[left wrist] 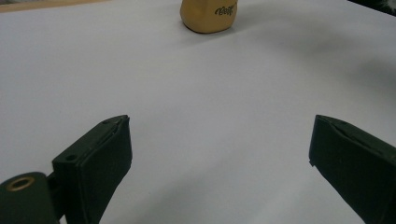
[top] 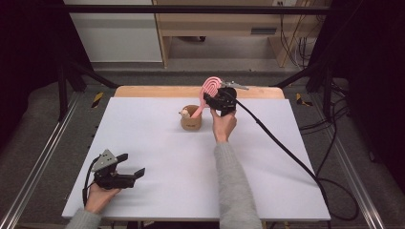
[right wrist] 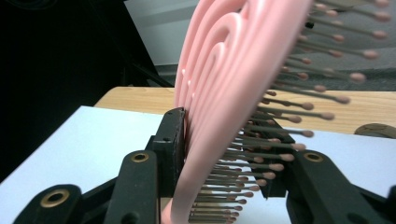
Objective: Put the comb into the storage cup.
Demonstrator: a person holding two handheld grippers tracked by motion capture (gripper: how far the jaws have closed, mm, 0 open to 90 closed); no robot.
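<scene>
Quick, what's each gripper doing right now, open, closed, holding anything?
Left gripper: open, holding nothing, low over the white table.
Right gripper: jaws closed on the pink hairbrush, handle down in the brown cup.

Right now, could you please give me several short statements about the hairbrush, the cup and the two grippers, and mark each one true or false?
1. The right gripper is closed on the pink hairbrush. True.
2. The hairbrush lies flat on the white table. False: its handle leans in the brown cup, and its head is raised above the cup.
3. The left gripper holds the cup. False: its jaws stand wide open with nothing between them, far from the cup.
4. The cup stands upright on the table. True.
5. The brush bristles are blue. False: they are dark with pinkish tips.
</scene>
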